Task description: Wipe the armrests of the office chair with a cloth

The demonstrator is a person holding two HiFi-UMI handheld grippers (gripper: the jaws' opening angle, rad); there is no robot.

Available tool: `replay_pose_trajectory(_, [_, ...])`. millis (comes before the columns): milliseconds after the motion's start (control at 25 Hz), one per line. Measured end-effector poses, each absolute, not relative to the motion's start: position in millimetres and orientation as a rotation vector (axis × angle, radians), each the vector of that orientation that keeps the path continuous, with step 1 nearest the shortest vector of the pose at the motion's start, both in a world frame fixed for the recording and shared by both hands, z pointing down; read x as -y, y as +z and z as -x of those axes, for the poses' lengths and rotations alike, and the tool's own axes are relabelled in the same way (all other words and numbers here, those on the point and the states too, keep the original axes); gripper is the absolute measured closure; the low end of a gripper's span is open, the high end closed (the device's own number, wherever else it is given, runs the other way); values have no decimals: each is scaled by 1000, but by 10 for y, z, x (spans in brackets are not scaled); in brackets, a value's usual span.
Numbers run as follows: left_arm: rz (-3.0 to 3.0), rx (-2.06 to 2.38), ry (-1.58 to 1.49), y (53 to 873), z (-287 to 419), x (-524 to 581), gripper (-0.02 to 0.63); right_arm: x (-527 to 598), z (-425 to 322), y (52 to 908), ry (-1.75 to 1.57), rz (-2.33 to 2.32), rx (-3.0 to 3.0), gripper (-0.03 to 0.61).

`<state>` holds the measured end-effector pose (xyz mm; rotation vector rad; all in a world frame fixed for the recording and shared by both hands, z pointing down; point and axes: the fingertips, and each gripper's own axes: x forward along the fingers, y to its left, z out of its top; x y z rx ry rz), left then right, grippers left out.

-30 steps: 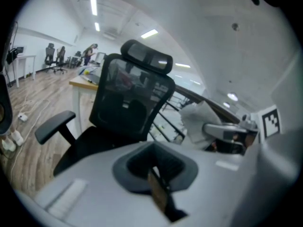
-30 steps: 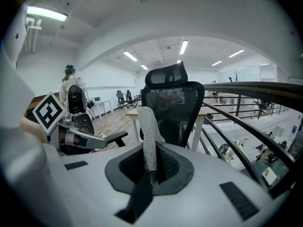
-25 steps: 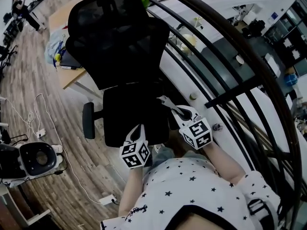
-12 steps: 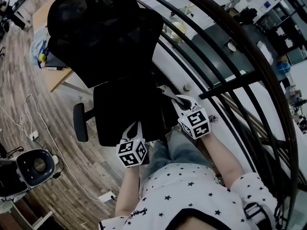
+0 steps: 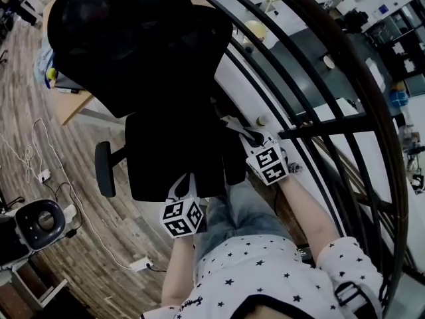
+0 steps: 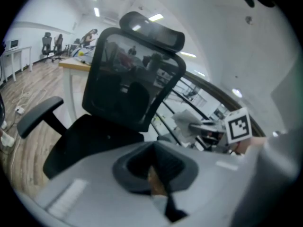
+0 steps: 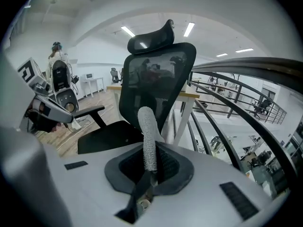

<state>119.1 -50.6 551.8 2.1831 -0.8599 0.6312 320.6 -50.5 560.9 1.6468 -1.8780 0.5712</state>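
Wood-plank flooring (image 5: 46,118) runs along the left of the head view, and a dark curved railing (image 5: 319,52) sweeps down the right. Between them stands the black office chair (image 5: 139,52), its mesh back toward a wooden desk (image 5: 66,108).

The right gripper (image 7: 149,171) has its jaws pressed together on a white, textured cloth (image 7: 148,138). Rolled into a narrow strip, the cloth stands up out of the jaws and crosses the chair's backrest in the right gripper view. In the head view this gripper is just beside the seat's edge on the railing side. The armrest on that side is too dark to make out, so I cannot tell whether the cloth touches it.

The one clearly visible armrest (image 5: 103,168) juts out on the floor side of the seat, well apart from the cloth.

The left gripper (image 6: 158,174) has its jaws closed together with nothing between them. It hangs at the front edge of the seat, nearer the person's star-patterned shirt (image 5: 265,278), and points toward the backrest.
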Motion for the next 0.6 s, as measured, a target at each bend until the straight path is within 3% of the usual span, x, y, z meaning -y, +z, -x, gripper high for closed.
replay_pose_trajectory(600, [-2103,892,701,5878,-1466,520,606,799,-3423,6402,582,-1416,1860,553])
